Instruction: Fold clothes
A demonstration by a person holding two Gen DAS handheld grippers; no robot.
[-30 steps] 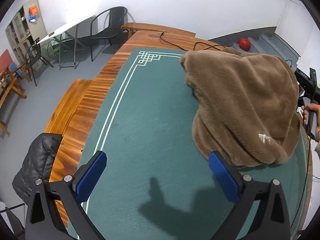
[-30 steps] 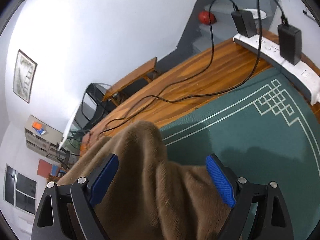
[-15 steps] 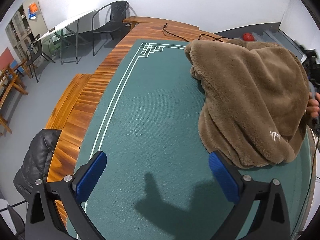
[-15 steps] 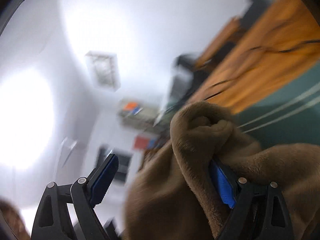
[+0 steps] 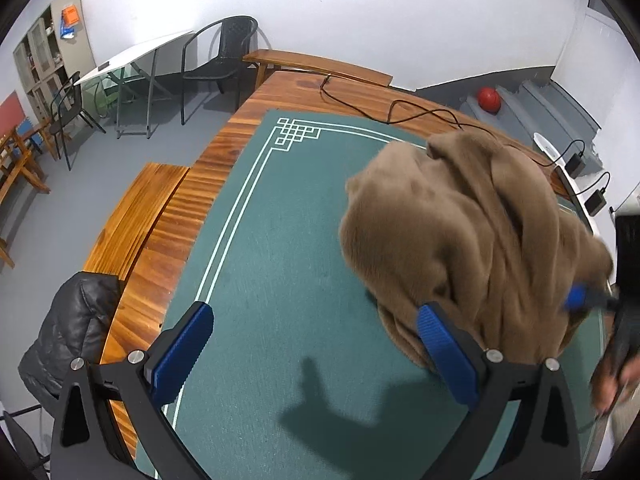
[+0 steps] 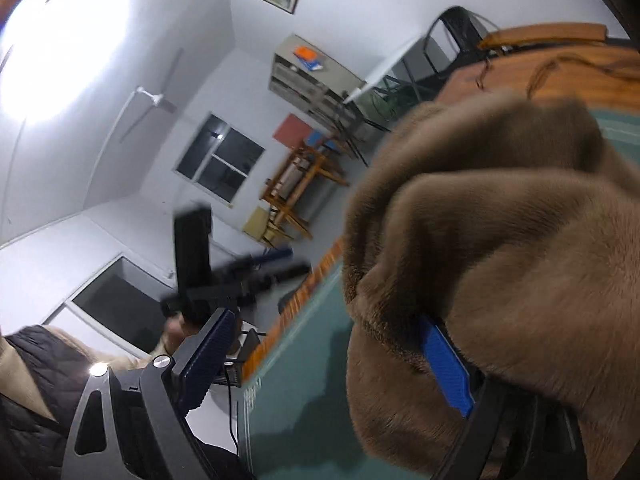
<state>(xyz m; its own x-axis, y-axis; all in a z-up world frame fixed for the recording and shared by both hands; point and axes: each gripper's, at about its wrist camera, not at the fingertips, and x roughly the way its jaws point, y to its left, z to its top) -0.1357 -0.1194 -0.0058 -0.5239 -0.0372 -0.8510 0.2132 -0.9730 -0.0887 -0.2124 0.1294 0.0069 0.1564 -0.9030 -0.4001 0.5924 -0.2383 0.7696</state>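
Now bunched and lifted, the brown fleece garment (image 5: pixel 472 240) rises in a heap at the right of the left wrist view, where 1 second ago it lay spread on the green-matted surface (image 5: pixel 280 248). The right tongs (image 6: pixel 332 364) have swung sharply round, jaws wide apart, plush fabric draped over 1 blue pad (image 6: pixel 444 364) (hooked rather than pinched, it appears). The left tongs (image 5: pixel 316 344) hover at lower centre, apart and empty. Folding proper looks barely begun; the garment seems gathered for repositioning.
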